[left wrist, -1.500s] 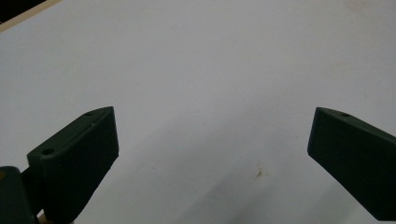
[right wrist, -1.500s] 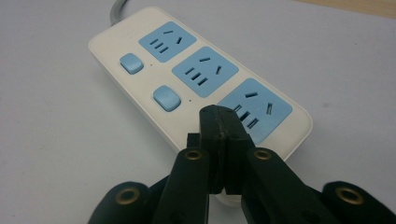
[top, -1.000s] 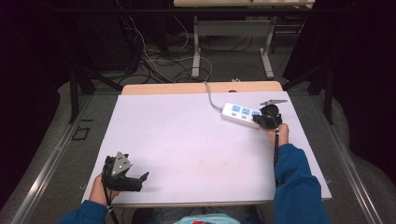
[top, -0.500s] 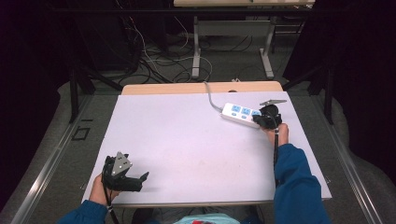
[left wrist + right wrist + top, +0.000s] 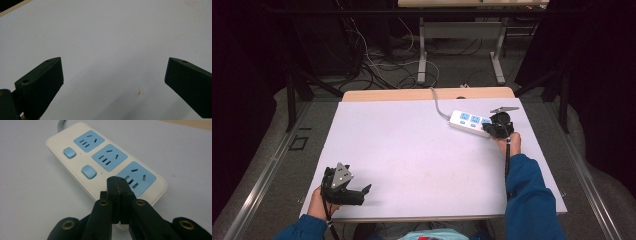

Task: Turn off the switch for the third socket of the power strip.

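A white plastic power strip with three pale-blue sockets and blue rocker switches (image 5: 471, 123) lies at the far right of the pale lilac desk (image 5: 422, 160), its grey cable (image 5: 438, 105) running off the far edge. The right tongs (image 5: 492, 129) are pressed together with nothing between them, their tips over the near end of the strip, where the third switch would sit beside the nearest socket; contact cannot be told. The left tongs (image 5: 362, 189) rest spread wide at the near left corner, well apart from the strip.
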Demonstrator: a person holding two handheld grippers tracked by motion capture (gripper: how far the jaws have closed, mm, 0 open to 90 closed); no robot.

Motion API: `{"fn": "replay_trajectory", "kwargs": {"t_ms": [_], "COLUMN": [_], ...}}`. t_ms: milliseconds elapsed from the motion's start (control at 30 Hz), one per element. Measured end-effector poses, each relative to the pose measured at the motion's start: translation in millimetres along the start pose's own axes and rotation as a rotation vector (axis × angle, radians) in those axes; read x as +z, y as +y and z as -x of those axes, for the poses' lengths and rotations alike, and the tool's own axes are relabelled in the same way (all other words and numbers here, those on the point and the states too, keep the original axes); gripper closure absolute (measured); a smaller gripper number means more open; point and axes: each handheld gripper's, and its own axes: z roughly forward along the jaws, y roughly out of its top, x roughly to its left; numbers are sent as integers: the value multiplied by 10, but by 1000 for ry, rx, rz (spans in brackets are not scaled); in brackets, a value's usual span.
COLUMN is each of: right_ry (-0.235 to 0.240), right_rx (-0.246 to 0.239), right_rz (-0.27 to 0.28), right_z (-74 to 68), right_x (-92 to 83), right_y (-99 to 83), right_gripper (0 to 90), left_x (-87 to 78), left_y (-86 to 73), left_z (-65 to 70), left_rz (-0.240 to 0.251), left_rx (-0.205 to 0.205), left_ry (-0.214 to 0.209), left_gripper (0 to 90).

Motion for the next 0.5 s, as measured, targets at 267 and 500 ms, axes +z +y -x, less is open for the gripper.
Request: {"fn": "replay_trajectory", "kwargs": {"t_ms": [267,500], "right_ry": [2,-2], "right_rx": [-3,-5], "right_rz": [-1,1], "right_z": [1,-3], "right_x": [2,2], "right_y": [-4,-4], "right_gripper": [900,900], "left_x": [0,-1], "left_y": [0,0], "left_z": [0,2], "left_rz": [0,1], "left_rx": [0,1], "left_ry": [0,1], "left_gripper": [20,20]}}
